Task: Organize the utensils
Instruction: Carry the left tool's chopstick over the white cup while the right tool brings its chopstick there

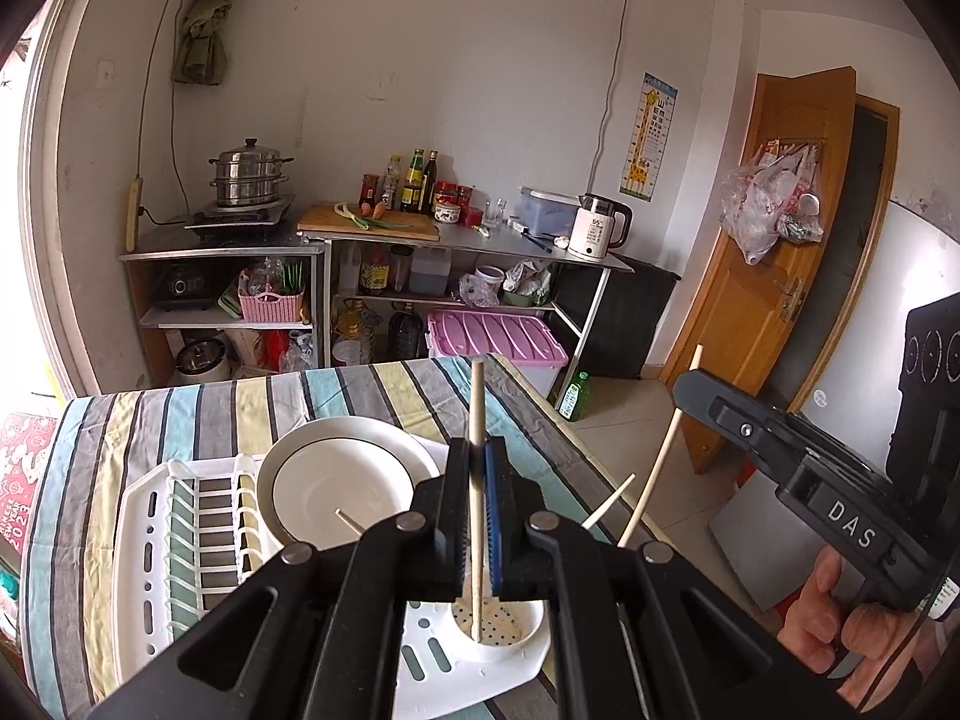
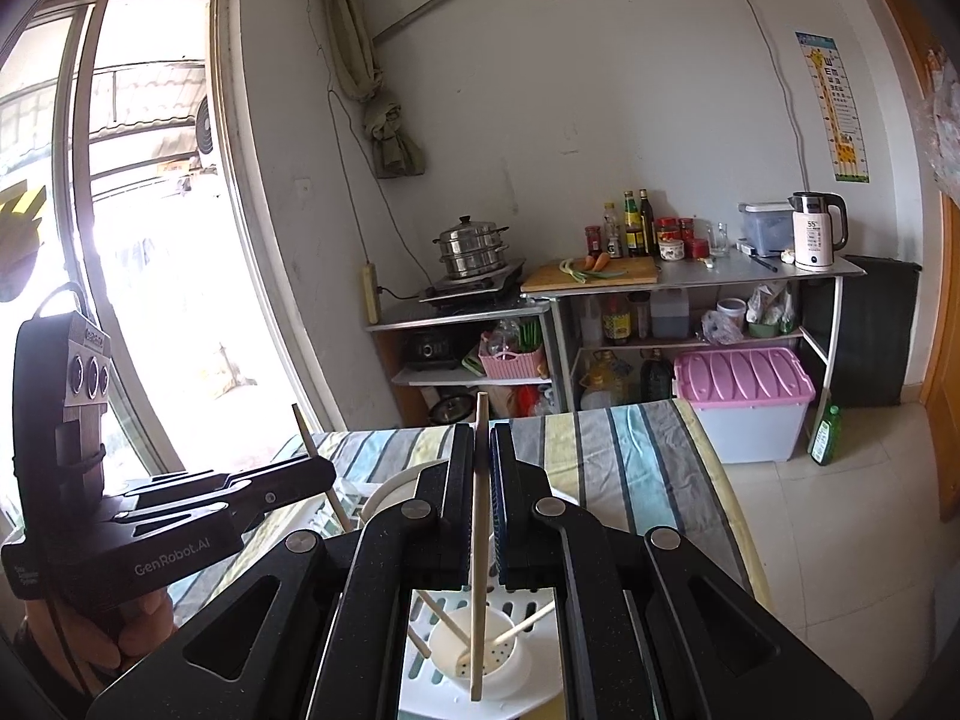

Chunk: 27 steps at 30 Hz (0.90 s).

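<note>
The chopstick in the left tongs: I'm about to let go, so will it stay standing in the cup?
Probably it tips: the chopstick looks thin, stiff and light, and others already lean against the cup rim.

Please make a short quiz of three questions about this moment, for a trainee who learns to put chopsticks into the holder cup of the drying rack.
1. True or false: each gripper is shut on one chopstick.
2. Where does the lower end of the chopstick in the left gripper point?
A. into the plate
B. into the holder cup
C. onto the tablecloth
3. Fill in: the plate leans on the white ______.

Key
1. True: the right gripper also clamps a chopstick.
2. B: its end is over the perforated bottom of the holder cup, which already holds other chopsticks.
3. drying rack.
</note>
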Each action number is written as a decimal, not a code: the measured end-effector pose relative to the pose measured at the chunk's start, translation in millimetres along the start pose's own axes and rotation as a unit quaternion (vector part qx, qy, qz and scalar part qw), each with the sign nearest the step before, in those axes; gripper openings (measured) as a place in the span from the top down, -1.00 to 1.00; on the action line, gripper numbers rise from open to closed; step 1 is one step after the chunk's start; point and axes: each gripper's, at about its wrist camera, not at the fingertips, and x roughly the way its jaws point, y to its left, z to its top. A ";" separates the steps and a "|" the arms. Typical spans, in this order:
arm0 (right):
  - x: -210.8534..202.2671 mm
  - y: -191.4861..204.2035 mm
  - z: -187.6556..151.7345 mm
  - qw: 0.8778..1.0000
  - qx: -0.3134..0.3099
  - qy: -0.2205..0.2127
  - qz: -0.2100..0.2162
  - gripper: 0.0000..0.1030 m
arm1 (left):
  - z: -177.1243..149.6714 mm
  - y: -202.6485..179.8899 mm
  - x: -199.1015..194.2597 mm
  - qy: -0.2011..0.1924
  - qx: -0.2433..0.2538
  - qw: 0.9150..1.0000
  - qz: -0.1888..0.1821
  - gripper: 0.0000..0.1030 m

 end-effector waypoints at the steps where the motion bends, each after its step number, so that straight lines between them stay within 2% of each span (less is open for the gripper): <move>1: 4.0 0.1 -0.3 1.000 -0.001 0.001 -0.001 0.90 | 0.8 1.5 2.6 0.000 -0.001 1.000 -0.001 0.90; 7: 27.7 -2.6 -6.6 1.000 0.002 0.011 -0.002 0.90 | -2.9 8.4 16.5 0.004 -0.004 1.000 -0.002 0.90; 14: 51.3 -8.1 -27.9 0.999 0.000 0.047 -0.008 0.90 | -16.5 15.1 34.2 0.024 -0.014 1.000 -0.006 0.90; 27: 56.3 -26.2 -40.8 0.997 0.009 0.077 -0.025 0.90 | -41.7 23.5 48.4 0.057 -0.026 0.998 0.014 0.88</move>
